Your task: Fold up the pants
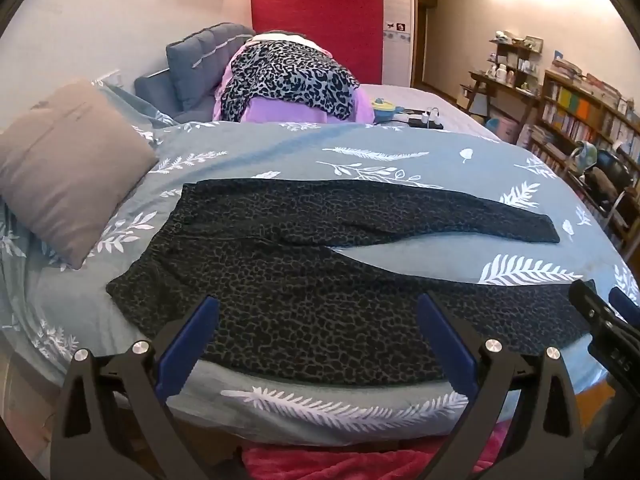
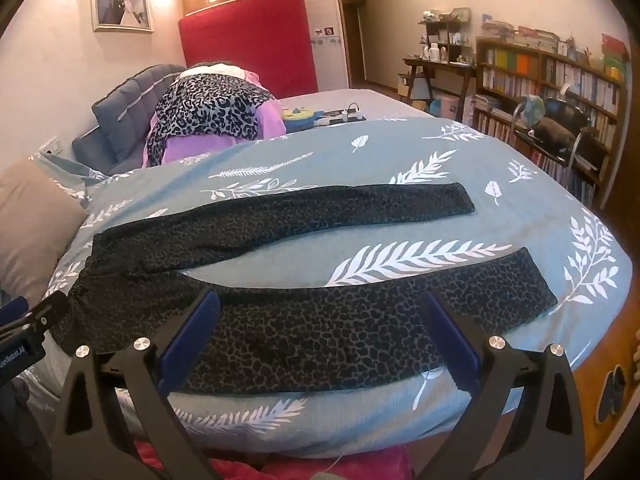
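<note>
Dark leopard-print pants [image 1: 304, 280] lie spread flat on the bed, waistband to the left, the two legs splayed apart to the right. They show in the right wrist view [image 2: 320, 328] too. My left gripper [image 1: 318, 304] is open and empty, hovering over the near leg close to the hip. My right gripper [image 2: 320, 302] is open and empty, over the near leg further toward its cuff [image 2: 536, 280]. The right gripper shows at the edge of the left wrist view [image 1: 600, 312].
The bed has a grey-blue leaf-print duvet [image 1: 360, 152]. A tan pillow [image 1: 68, 168] lies at the left. A pile of leopard and purple clothes [image 1: 288, 80] sits behind. Bookshelves [image 2: 552, 80] and a chair stand to the right. Red fabric [image 1: 360, 460] lies below the bed's near edge.
</note>
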The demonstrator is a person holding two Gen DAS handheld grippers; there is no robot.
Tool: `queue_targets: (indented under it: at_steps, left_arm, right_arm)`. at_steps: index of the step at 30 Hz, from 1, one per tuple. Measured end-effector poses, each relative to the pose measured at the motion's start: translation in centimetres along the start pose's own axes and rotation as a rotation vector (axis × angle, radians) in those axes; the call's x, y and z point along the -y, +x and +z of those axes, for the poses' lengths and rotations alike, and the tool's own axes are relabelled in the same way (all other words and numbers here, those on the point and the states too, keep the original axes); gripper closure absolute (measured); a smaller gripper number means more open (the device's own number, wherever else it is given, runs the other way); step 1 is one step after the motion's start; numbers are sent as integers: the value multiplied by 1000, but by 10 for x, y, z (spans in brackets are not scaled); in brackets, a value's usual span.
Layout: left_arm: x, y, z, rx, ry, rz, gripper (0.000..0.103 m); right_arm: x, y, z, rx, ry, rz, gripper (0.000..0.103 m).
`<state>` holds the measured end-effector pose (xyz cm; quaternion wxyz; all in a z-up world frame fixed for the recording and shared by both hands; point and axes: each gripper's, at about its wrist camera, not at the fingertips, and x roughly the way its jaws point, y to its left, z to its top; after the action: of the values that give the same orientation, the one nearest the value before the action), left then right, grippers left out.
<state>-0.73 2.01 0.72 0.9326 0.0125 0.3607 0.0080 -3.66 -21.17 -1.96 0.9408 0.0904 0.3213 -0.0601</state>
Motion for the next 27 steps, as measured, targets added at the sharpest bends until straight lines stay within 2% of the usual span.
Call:
queue_targets:
  at_steps: [8,27]
  left_arm:
    - [-9,12,-1,-50,-37,11,5]
    - [-13,25,-7,-83,-46,-2,5]
  right_arm:
    - [2,6,-1,-17,1,-8,2]
    - [1,10,-4,-27,4,-6,2]
